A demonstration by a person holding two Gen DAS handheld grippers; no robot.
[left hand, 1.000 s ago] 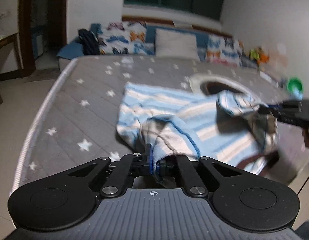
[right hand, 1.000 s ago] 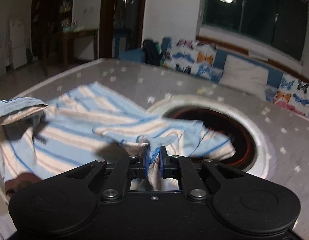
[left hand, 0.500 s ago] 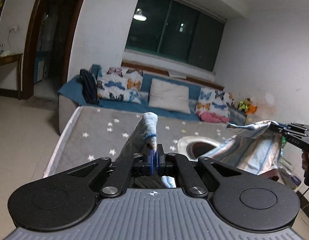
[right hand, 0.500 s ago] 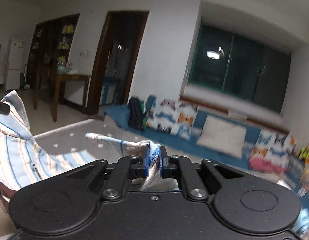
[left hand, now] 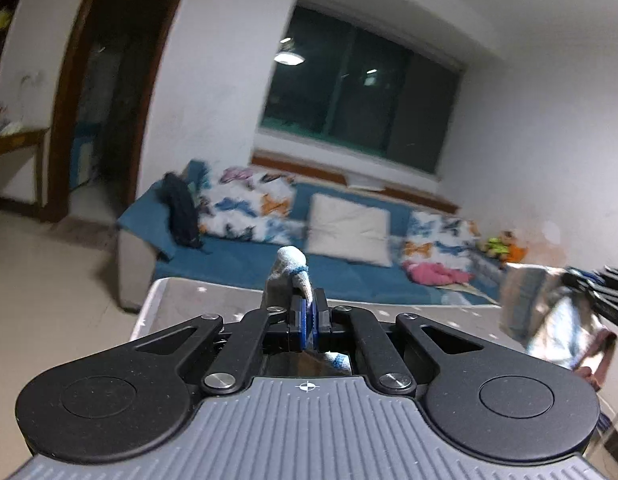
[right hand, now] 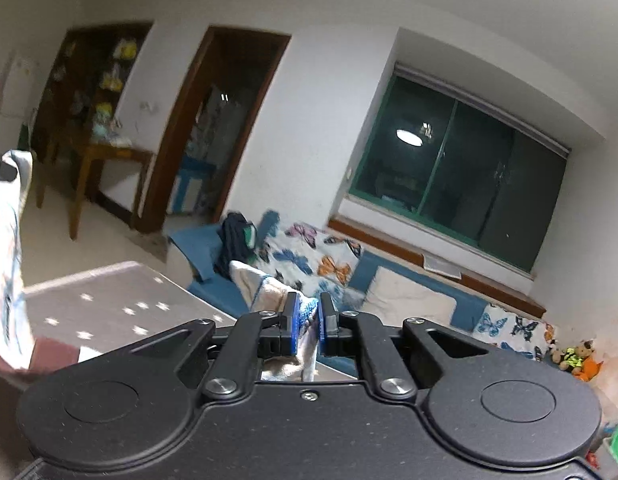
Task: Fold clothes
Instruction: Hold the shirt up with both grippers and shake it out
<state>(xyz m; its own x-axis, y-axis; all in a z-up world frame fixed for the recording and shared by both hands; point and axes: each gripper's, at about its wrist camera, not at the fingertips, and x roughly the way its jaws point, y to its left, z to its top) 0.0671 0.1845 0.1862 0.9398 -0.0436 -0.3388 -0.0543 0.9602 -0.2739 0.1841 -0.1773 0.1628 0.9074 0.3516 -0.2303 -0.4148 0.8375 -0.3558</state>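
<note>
Both tongs are clamped on the same striped shirt and hold it up off the bed. Nearest in the left wrist view, the left tongs [left hand: 308, 322] pinch a bunched corner of the shirt [left hand: 290, 272] between blue pads, the cloth poking up above the tips. To the right in that view, more of the shirt hangs blurred from the right tongs [left hand: 589, 280] at the frame edge. In the right wrist view, the right tongs [right hand: 307, 322] grip a fold of the shirt [right hand: 265, 290], which rises to the left of the tips and drops below them between the fingers. At the far left of that view another part of the shirt hangs down. Below and beyond lies the grey bed [left hand: 213, 294] with white stars. Farther off stands a blue sofa [left hand: 245, 264] with butterfly cushions [left hand: 249, 208] and a white pillow [left hand: 349, 230]. Farthest are a dark window [right hand: 457, 184], a doorway [right hand: 225, 120] and a wooden side table [right hand: 109, 156].
</note>
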